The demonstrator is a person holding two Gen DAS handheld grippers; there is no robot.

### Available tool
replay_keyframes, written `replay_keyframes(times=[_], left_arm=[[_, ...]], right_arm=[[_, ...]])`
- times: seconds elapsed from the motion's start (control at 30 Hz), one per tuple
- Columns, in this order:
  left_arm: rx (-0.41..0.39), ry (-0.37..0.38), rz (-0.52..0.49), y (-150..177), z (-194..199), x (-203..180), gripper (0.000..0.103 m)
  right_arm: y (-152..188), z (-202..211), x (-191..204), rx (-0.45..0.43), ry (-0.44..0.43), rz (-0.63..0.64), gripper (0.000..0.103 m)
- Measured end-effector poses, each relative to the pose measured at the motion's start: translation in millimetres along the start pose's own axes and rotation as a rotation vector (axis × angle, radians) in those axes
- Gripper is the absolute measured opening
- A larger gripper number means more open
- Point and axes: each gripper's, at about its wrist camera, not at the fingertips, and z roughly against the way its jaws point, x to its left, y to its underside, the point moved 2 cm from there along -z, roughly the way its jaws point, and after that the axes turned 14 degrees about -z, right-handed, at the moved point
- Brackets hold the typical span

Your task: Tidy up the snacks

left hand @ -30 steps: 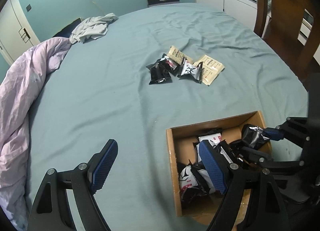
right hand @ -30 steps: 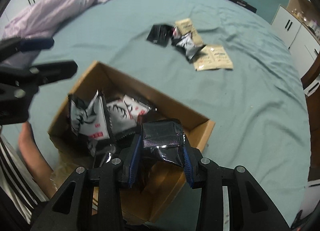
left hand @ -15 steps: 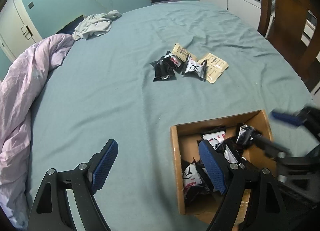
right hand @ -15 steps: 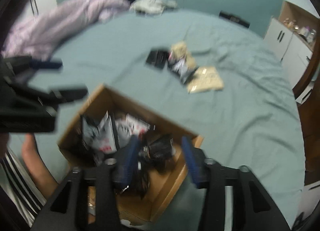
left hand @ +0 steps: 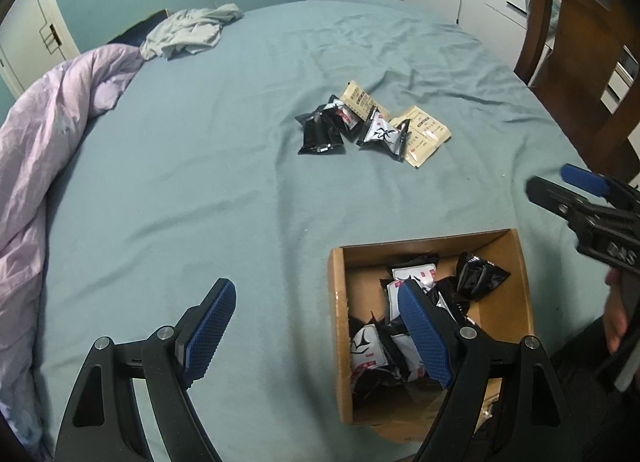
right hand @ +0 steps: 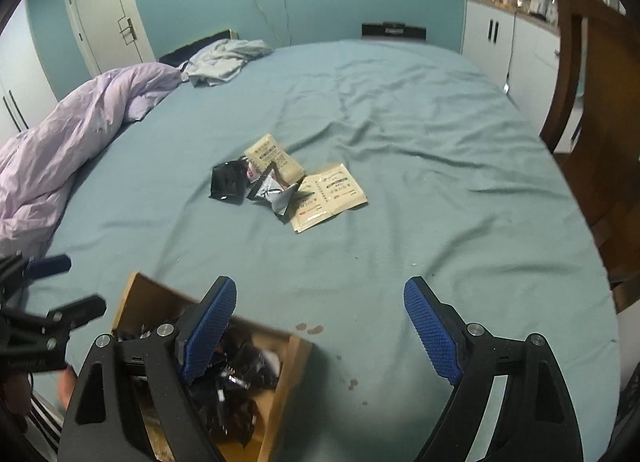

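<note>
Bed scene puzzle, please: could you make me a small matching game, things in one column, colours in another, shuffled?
Things:
1. cardboard box
2. duvet
3. bedsheet
4. pads of the left tool

Colours:
A. teal
B. blue
C. brown
D. lilac

Pairs: 1-C, 2-D, 3-A, 4-B

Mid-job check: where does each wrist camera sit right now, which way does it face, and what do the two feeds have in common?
Left wrist: rides the left gripper, looking forward over the bed; its open fingers frame the box at lower right; the right gripper enters at right.
Right wrist: rides the right gripper, open over the bed, box at lower left; the left gripper and a hand show at left.
Shared: the box, the loose snack pile, the purple duvet.
</note>
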Motion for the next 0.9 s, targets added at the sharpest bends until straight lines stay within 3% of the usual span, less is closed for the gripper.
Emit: replay_keyframes(times=[0.07,0.17,0.5,0.73,0.9], left_arm=[[0.01,0.01,0.006,-1.6,-3.2,-0.2,0.084],[0.017,0.029,0.013,-3.4,-5.6,-0.1,0.084],[0.025,0.064,-0.006,-8.5,-10.4,-3.2,0.084],[0.046,0.1,0.001,-11.3,-20.9,-0.7,0.084],[0.047,0.11,0.017,-14.8,-24.5,3.2,0.084]], right_arm=[[-8.8,-16.2,-0.3,0.04,-0.01,0.006,0.086],[-25.8,-50.9,-5.8,0.103,0.042,0.008,0.086],[-68.0,-147.8,-6.6,0.183,0.008,-0.002,0.086],[-71.8,-208.9,23.7,0.174,0.106,0.238,0.087],[-79.4,-224.3,31.8,0.149,0.062,0.248,0.091]])
